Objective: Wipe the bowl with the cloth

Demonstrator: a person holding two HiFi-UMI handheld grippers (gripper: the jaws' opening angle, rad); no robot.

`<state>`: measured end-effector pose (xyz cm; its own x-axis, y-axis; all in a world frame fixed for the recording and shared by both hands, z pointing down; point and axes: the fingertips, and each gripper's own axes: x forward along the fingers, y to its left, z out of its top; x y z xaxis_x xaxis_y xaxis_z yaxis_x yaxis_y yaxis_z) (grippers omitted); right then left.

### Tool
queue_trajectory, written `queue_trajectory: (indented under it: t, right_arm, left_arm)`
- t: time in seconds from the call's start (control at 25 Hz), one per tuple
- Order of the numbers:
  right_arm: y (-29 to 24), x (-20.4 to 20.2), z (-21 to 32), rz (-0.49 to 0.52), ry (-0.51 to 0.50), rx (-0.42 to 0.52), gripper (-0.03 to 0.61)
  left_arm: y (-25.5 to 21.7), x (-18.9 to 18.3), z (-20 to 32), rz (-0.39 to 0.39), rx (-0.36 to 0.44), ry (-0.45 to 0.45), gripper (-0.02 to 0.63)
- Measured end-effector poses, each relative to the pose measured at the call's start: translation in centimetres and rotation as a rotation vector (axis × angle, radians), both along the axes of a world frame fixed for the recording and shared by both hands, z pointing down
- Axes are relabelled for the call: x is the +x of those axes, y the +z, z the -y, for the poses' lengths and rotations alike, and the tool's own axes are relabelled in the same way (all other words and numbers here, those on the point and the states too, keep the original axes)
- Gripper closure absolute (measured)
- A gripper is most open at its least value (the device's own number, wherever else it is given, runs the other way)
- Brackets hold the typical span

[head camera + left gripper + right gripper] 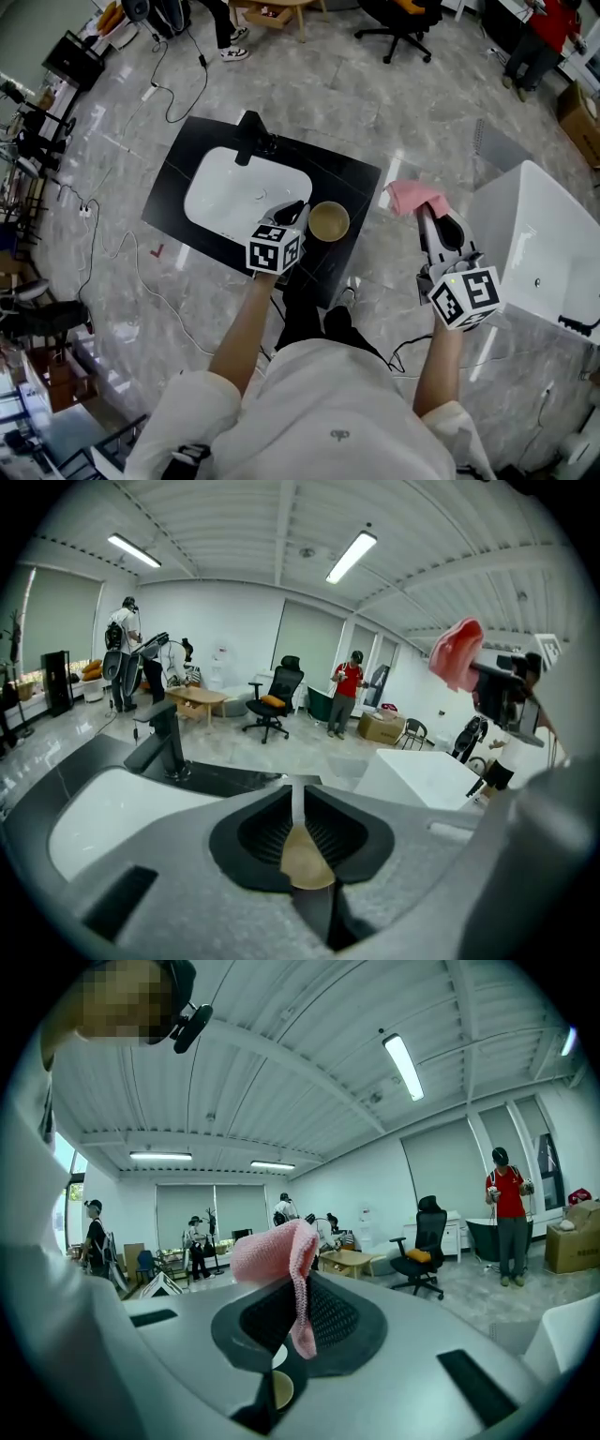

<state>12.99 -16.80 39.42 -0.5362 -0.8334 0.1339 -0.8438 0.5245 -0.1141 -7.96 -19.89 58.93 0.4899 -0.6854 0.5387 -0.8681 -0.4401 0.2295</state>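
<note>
My left gripper (298, 212) is shut on the rim of a tan bowl (329, 222), which it holds over the right end of the black sink counter (352, 178). In the left gripper view the jaws (298, 832) pinch the thin tan rim of the bowl (305, 862). A pink cloth (415, 196) is bunched at the tip of my right gripper (424, 210), to the right of the bowl and apart from it. In the right gripper view the cloth (279, 1252) hangs from the shut jaws (295, 1309). The left gripper view also shows the cloth (457, 654) raised at upper right.
A white basin (234, 187) with a black faucet (249, 137) is set in the counter. A large white tub (539, 248) stands at the right. Cables run over the marble floor at left. Office chairs, a table and several people are farther off.
</note>
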Motion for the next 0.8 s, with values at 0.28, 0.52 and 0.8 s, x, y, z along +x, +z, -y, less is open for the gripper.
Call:
queue_trajectory:
  t: [0.28,0.52,0.8]
  right_arm:
    - [2.3,0.0,0.2,-0.02,0.004,-0.056,0.563]
    - [3.5,0.5,0.8,-0.034,0.028,-0.089,0.563]
    - [4.4,0.6,1.1,-0.059,0.04,-0.117,0.563]
  left_arm:
    - [5.7,0.1,0.1,0.011,-0.102,0.005,0.554]
    - [8.6,0.4,0.4,-0.011,-0.163,-0.003,0.52]
    - [12.6,-0.1,0.5,-0.005,-0.245,-0.022,0.515]
